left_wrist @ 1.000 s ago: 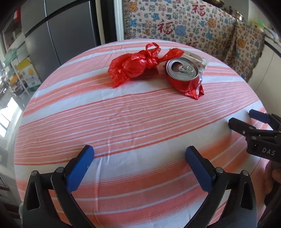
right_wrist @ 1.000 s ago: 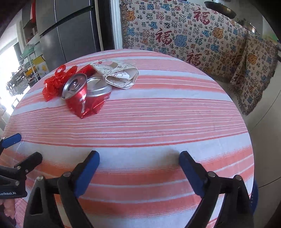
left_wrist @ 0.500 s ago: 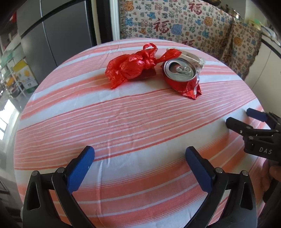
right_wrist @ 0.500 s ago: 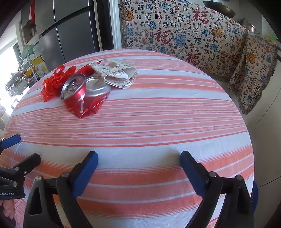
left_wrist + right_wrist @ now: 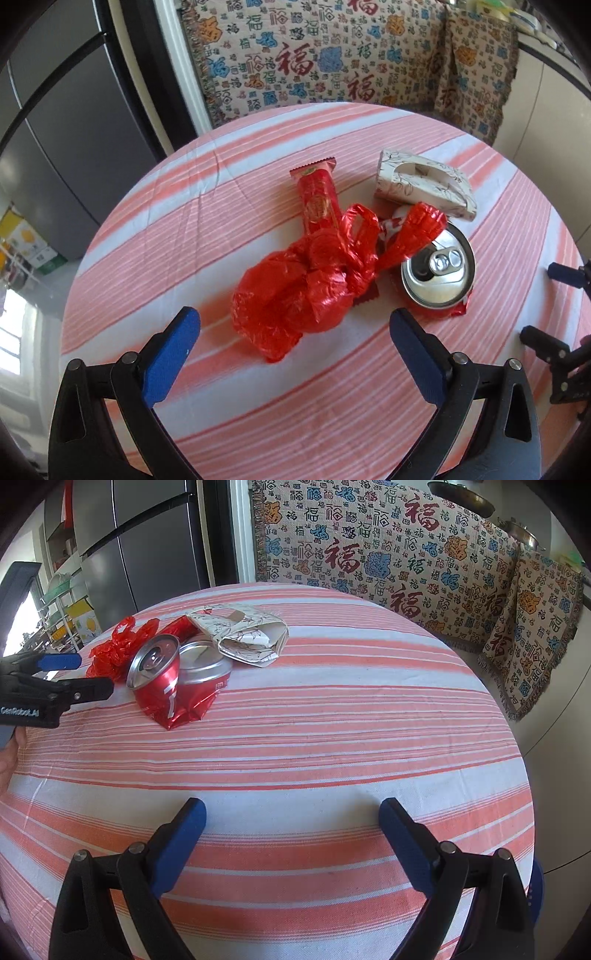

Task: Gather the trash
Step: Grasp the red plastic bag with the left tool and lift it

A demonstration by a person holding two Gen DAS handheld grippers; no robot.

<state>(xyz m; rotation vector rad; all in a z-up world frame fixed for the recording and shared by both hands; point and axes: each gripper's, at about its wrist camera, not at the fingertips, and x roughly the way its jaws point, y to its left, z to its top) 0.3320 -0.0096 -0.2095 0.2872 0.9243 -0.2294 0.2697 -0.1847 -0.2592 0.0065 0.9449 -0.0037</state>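
- My left gripper (image 5: 291, 328) had jaws apart, empty, just short of the red bag (image 5: 299, 288).
- My right gripper (image 5: 291, 823) also gaped, empty, well back from the bag.
- Nothing collected; all left.
- Count beside bag: one bag, one can (image 5: 437, 271), one wrapper (image 5: 317, 197), one carton (image 5: 424, 184).

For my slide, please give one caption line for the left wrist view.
Open left gripper poised above a knotted red plastic bag, beside a crushed red can on the striped tablecloth.
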